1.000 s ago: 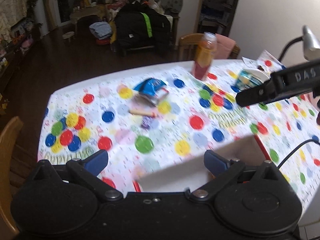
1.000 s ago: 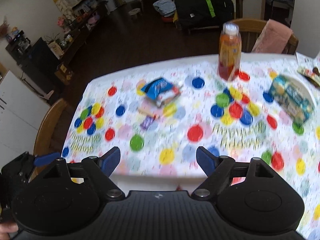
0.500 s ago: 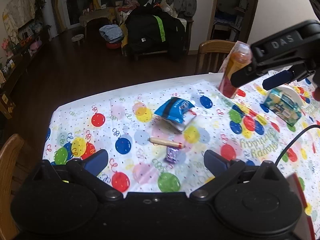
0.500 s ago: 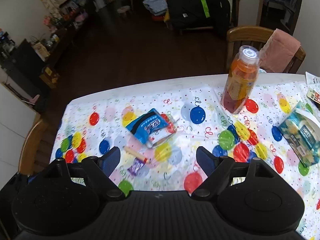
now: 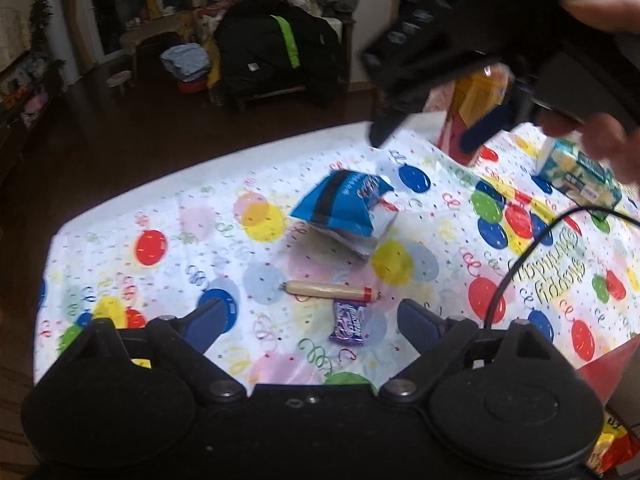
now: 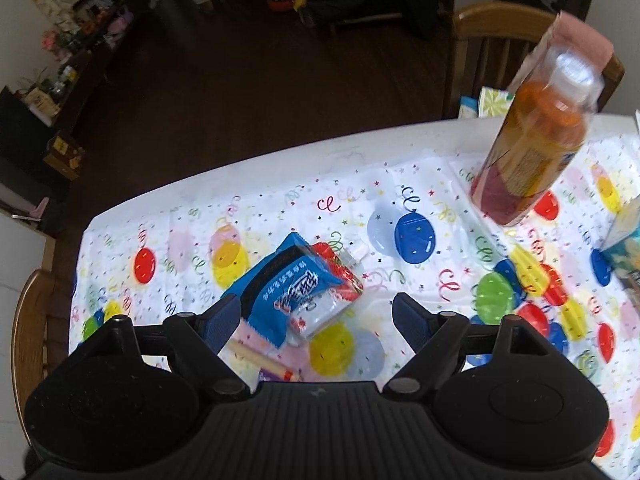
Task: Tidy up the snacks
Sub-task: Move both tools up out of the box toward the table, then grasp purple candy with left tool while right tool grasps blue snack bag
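Note:
A blue snack bag [image 5: 344, 204] [image 6: 280, 288] lies on the balloon-print tablecloth [image 5: 160, 220], resting on a clear red-printed packet [image 6: 332, 300]. Below it lie a tan sausage stick [image 5: 328, 290] [image 6: 256, 360] and a small purple candy bar [image 5: 348, 322]. My left gripper [image 5: 316, 320] is open, hovering just above the purple bar. My right gripper [image 6: 316, 316] is open too, low over the blue bag, with nothing between its fingers. In the left wrist view the right gripper [image 5: 436, 116] hangs at the upper right, held by a person's hand [image 5: 600, 144].
An orange drink bottle [image 6: 532, 148] stands at the table's far right. A green-and-white box [image 5: 576, 176] lies at the right edge. A red-and-yellow wrapper [image 5: 612, 448] shows at the bottom right. Wooden chairs [image 6: 496, 28] stand behind and at the left [image 6: 28, 332].
Both grippers have moved forward and down towards the snacks in the table's middle. The right gripper now hangs closer over the blue bag. Both stay open.

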A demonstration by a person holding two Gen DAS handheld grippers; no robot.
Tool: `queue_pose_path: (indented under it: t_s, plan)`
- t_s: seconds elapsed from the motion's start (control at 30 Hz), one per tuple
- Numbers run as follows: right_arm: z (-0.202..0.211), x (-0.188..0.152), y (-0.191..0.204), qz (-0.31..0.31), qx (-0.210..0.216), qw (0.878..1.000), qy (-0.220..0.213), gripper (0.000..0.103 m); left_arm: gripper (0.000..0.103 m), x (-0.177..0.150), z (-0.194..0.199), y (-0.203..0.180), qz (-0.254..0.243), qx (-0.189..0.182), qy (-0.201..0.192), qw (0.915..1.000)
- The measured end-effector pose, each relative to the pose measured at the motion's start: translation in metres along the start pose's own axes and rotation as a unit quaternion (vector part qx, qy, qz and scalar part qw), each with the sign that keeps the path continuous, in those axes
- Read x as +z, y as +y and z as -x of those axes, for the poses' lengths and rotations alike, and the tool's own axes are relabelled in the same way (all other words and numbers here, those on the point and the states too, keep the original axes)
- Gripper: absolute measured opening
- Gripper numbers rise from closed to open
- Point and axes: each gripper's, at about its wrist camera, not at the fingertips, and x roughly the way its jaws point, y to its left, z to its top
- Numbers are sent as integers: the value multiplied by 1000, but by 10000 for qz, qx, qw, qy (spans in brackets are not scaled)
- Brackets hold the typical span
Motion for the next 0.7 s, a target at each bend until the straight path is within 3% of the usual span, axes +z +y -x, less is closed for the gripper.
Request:
queue_pose_path:
  t_s: [0.33, 0.7]
  plan:
    - [-58, 20, 7, -771, 25, 9964, 343, 83, 80, -6, -33, 3, -243, -387, 115, 9989]
    - [-92, 25, 14, -816, -290, 9945, 584, 83, 72, -7, -57, -11, -614, -686, 250, 9954]
